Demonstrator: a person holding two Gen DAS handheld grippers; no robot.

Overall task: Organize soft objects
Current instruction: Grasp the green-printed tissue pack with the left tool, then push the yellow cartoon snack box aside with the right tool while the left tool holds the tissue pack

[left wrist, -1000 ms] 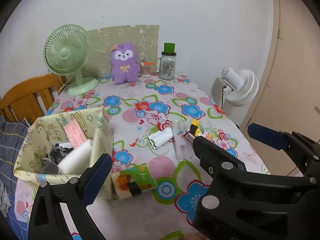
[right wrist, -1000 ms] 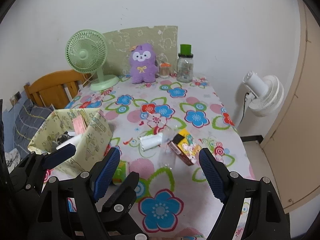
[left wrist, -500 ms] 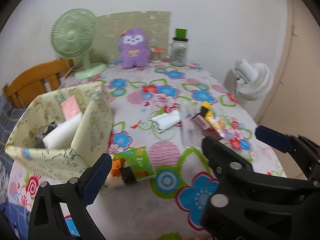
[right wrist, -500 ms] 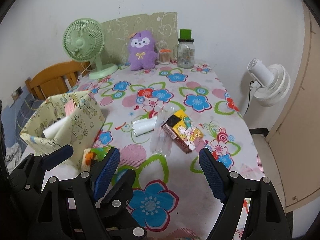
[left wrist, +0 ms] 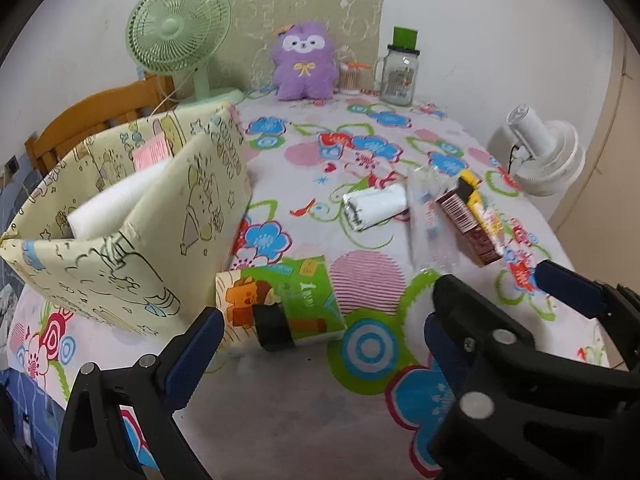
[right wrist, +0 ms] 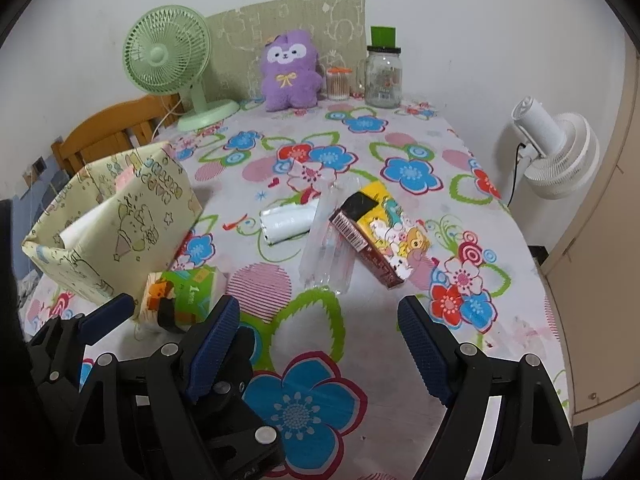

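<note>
Both grippers have closed in on the near table edge — the left gripper (left wrist: 320,332), jaws spread, now frames the green tissue pack (left wrist: 280,300) beside the fabric bin (left wrist: 120,256), likely next stowed — right gripper (right wrist: 318,336) likewise spread, empty.

Both wrist views overlook the same table (left wrist: 280,420).
</note>
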